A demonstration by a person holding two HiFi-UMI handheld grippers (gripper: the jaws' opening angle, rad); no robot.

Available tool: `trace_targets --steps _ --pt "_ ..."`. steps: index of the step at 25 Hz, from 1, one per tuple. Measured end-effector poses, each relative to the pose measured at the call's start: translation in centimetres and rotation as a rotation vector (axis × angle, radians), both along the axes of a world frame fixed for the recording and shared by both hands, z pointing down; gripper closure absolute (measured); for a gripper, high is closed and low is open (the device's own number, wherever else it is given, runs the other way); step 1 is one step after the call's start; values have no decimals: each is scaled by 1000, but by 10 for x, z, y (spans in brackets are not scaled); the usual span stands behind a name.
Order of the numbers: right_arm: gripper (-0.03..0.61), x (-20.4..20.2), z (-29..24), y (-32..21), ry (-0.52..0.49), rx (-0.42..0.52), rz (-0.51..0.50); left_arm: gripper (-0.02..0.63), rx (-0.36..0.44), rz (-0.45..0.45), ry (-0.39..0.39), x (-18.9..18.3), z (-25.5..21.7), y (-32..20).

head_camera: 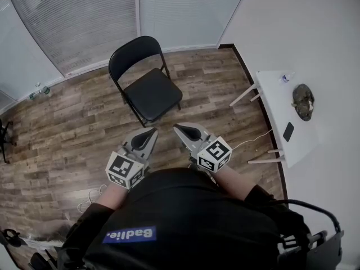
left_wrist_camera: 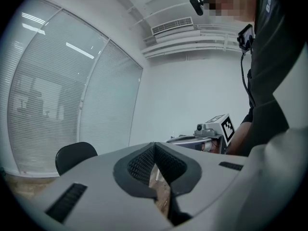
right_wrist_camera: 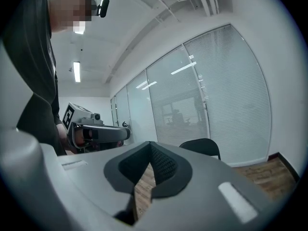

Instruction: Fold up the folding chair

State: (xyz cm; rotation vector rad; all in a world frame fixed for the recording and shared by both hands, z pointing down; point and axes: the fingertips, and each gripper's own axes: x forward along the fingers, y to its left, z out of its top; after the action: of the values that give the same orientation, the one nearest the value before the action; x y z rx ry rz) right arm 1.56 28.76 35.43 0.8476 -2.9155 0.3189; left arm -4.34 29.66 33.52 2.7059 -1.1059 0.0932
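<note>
Head view: black folding chair [head_camera: 149, 91] stands open on the wood floor [head_camera: 67, 128], upper centre of frame, back toward the window blinds [head_camera: 79, 21], seat toward the person. Left gripper [head_camera: 153, 133] and right gripper [head_camera: 178, 127] sit side by side at mid-frame, just below the seat's front edge, tips angled toward each other, neither touching the chair. White bench [head_camera: 278, 111] along the right wall carries a dark phone [head_camera: 288, 131], a dark lump [head_camera: 303, 101] I cannot identify, and a small bottle [head_camera: 287, 77]. Left gripper view: jaws clenched, pads meeting at the tip, nothing between them, only a sliver of floor showing behind. Chair back [left_wrist_camera: 74, 155] shows at lower left, in front of the blinds. The right gripper [left_wrist_camera: 211, 134] is at right of centre with its marker cube. Right gripper view: jaws clenched likewise, empty, floor seen through the gap. Chair back [right_wrist_camera: 202, 147] is right of centre, well beyond the tip. The left gripper [right_wrist_camera: 94, 131] is at the left, held in a hand.
</note>
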Motion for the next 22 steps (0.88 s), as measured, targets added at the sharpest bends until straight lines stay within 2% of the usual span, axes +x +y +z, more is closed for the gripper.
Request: trace_targets --steps 5,12,22 --pt "577 -9 1 5 -2 -1 38 609 2 33 -2 -11 3 3" --pt "577 -9 7 6 -10 -23 50 609 13 30 0 -16 0 -6" --pt "577 9 14 -48 -47 -55 -7 609 12 -29 -13 -1 -3 -51"
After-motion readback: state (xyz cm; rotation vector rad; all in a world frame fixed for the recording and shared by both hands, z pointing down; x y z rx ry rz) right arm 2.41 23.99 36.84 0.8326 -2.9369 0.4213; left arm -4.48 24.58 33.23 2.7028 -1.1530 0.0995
